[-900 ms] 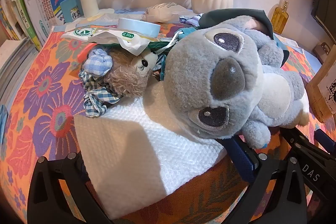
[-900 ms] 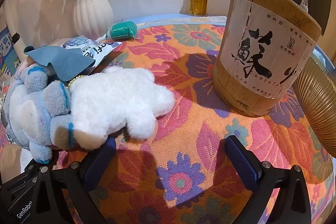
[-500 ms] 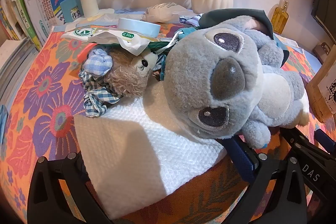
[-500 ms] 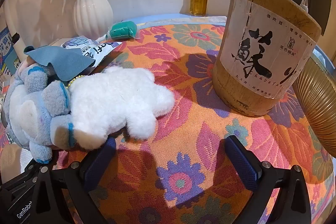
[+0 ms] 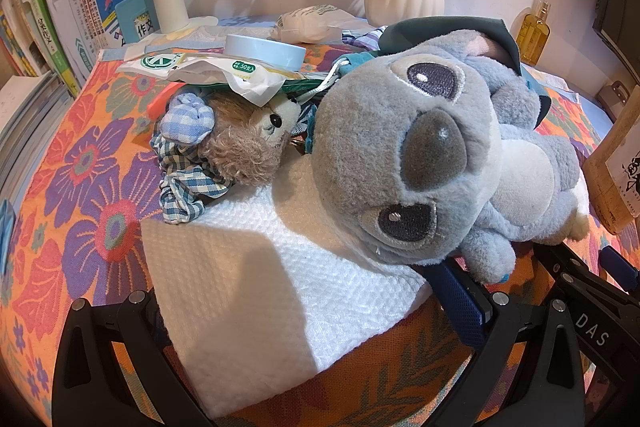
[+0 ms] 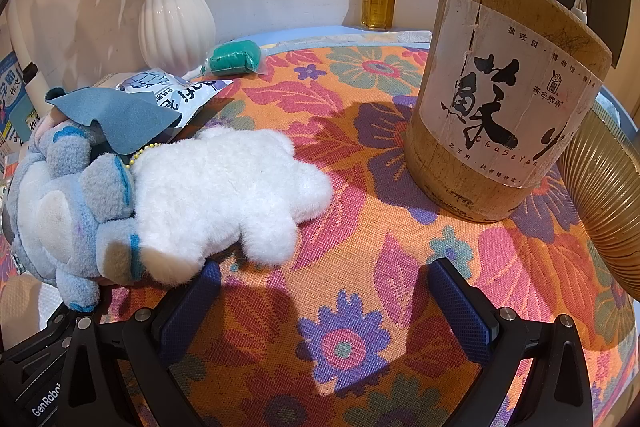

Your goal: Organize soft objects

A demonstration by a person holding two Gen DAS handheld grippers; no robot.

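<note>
Both grippers: matte black plastic frames w/ silver screws, ribbed blue rubber pads (image 6: 460, 311). Left gripper (image 5: 304, 311) marked "DAS" in white; right gripper (image 6: 324, 307) marked "GenRobo".

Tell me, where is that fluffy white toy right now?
In the right wrist view, the fluffy white toy lies left of centre on the flowered tablecloth, pressed against the grey-blue plush.
</note>
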